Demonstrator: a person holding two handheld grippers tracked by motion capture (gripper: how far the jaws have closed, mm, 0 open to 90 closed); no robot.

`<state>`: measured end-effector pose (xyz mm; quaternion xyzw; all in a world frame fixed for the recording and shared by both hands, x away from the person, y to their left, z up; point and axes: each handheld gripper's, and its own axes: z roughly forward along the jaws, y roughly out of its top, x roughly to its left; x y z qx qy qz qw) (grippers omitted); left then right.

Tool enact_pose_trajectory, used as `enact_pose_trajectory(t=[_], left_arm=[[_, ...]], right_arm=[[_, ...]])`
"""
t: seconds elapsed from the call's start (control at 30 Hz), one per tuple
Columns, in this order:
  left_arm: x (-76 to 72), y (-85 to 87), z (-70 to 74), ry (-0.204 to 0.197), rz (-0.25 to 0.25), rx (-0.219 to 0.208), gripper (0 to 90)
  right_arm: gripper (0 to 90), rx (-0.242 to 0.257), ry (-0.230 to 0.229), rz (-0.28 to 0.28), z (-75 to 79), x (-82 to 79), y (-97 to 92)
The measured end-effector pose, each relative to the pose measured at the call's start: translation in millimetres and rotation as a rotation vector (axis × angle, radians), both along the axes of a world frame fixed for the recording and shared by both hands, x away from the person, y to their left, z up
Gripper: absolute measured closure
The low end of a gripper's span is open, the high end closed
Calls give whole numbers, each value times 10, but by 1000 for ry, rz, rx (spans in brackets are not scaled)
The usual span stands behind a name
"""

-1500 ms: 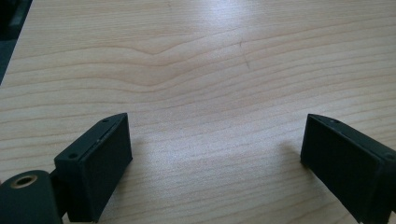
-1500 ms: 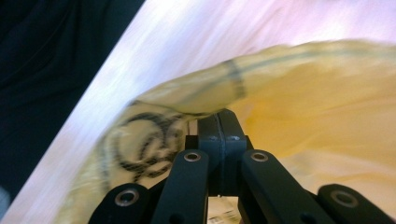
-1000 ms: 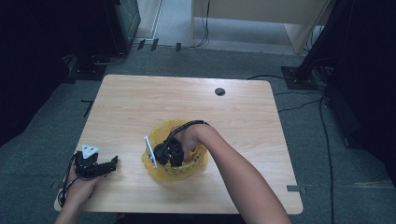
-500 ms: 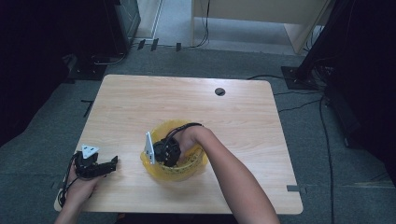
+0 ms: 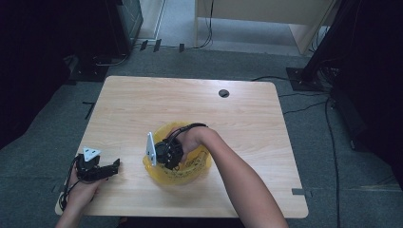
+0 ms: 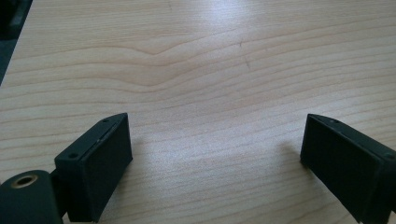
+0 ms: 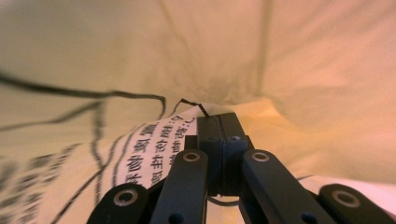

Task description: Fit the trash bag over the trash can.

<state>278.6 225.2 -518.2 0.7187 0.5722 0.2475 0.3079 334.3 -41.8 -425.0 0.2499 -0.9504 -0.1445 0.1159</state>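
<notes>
A crumpled yellow plastic bag (image 5: pixel 196 167) with black print lies on the wooden table (image 5: pixel 247 118) near its front middle. My right gripper (image 5: pixel 172 160) reaches into it from the right, with its grey plate turned left. In the right gripper view the jaws of this gripper (image 7: pixel 219 122) are pressed together on a fold of the yellow bag (image 7: pixel 140 51) at a white printed panel (image 7: pixel 154 149). My left gripper (image 5: pixel 113 166) rests at the front left of the table, apart from the bag. Its jaws (image 6: pixel 215 154) stand wide open over bare wood (image 6: pixel 210 70).
A round black cable hole (image 5: pixel 224 93) sits near the table's far edge. Dark equipment and cables (image 5: pixel 304 78) lie on the grey floor beyond the table. A person's forearms enter from the bottom edge.
The right hand has shifted very slightly inside the bag. The left gripper has kept still.
</notes>
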Motion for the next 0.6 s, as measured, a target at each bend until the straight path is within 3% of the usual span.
enact_pose_trajectory(t=[0.2, 0.5, 0.6], left_arm=[[0, 0, 0, 0, 0, 0, 84], [1, 0, -1, 0, 0, -1, 84], [2, -1, -1, -1, 1, -2, 84]], right_arm=[[900, 65, -9, -11, 190, -8, -70], [900, 122, -32, -25, 423, -34, -198], [900, 173, -41, -47, 528, -31, -280]])
